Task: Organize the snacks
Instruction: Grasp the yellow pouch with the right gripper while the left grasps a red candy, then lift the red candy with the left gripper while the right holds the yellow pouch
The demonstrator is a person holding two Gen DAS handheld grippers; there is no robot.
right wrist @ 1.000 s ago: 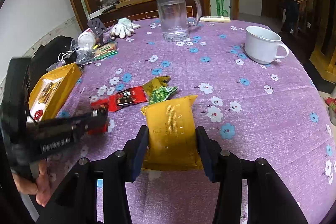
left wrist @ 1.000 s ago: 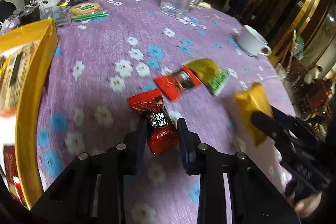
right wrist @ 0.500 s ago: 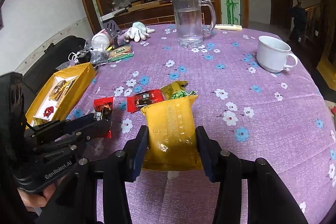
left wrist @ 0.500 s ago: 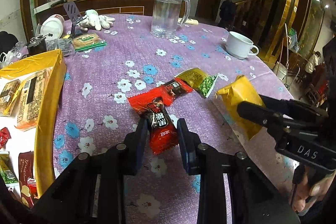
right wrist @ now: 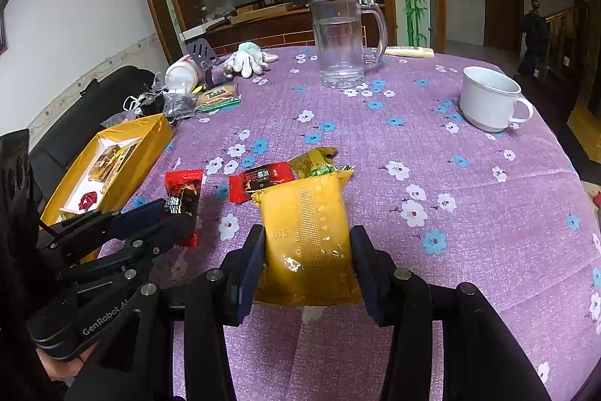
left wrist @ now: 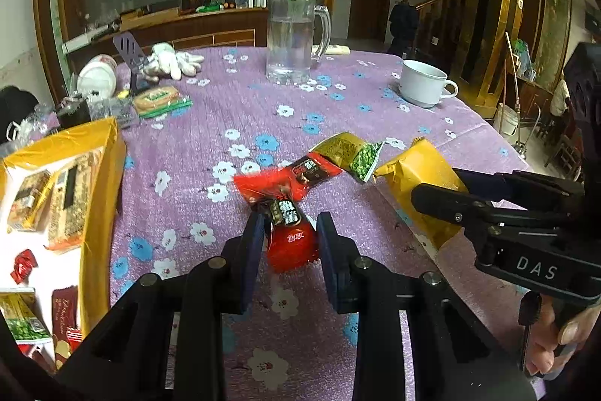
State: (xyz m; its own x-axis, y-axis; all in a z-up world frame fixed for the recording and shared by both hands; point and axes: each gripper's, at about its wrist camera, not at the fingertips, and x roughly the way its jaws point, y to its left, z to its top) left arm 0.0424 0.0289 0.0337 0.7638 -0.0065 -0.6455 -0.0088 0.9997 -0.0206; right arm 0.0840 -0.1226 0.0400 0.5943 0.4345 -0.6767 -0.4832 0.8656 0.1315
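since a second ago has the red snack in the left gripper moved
Yes. In the right wrist view the red snack has drifted left, away from the flat red packet lying on the tablecloth, toward the yellow box.

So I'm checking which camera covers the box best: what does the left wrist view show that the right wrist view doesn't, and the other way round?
Only the left wrist view shows the near end of the yellow box, with a green pea packet and a dark red packet inside, and the left gripper shut on a red candy packet.

Only the right wrist view shows the flat face of the yellow pouch in the right gripper.

Both show the glass mug, white cup, white glove and purple tablecloth.
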